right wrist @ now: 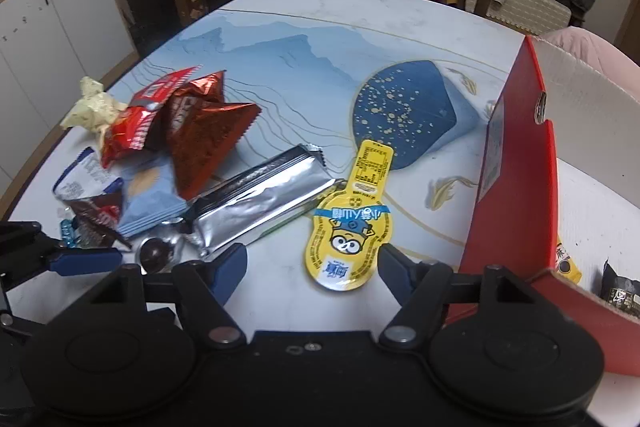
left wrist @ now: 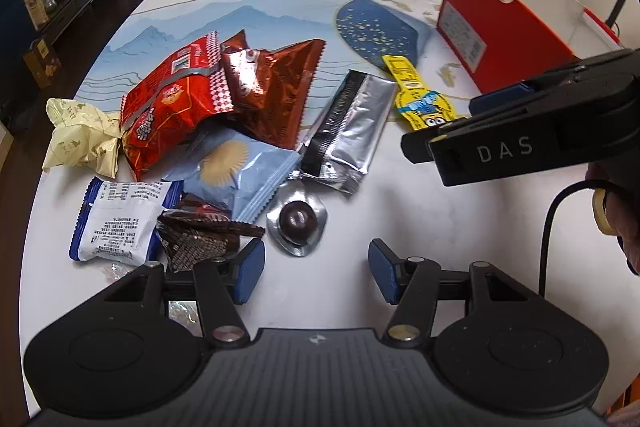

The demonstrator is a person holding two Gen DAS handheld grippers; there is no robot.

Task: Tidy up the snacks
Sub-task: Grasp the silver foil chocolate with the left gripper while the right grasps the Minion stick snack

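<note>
Two grippers: both hung low over the table (left wrist: 420, 195); jaws apart, nothing pressed
Left gripper (left wrist: 316, 273): parted over bare tabletop, just short of the foil-wrapped chocolate ball (left wrist: 298, 221)
Right gripper (right wrist: 312, 273): pads either side of the yellow cartoon pouch (right wrist: 348, 235); contact unclear
Snack pile (left wrist: 216, 131): heaped left of centre
Red box (right wrist: 516, 195): at the right, a few packets inside

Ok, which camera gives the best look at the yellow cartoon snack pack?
The right wrist view: the yellow cartoon snack pack lies whole and close between the open right gripper fingers, its print facing up. In the left wrist view the pack is farther off, its rounded end hidden behind the right gripper.
</note>
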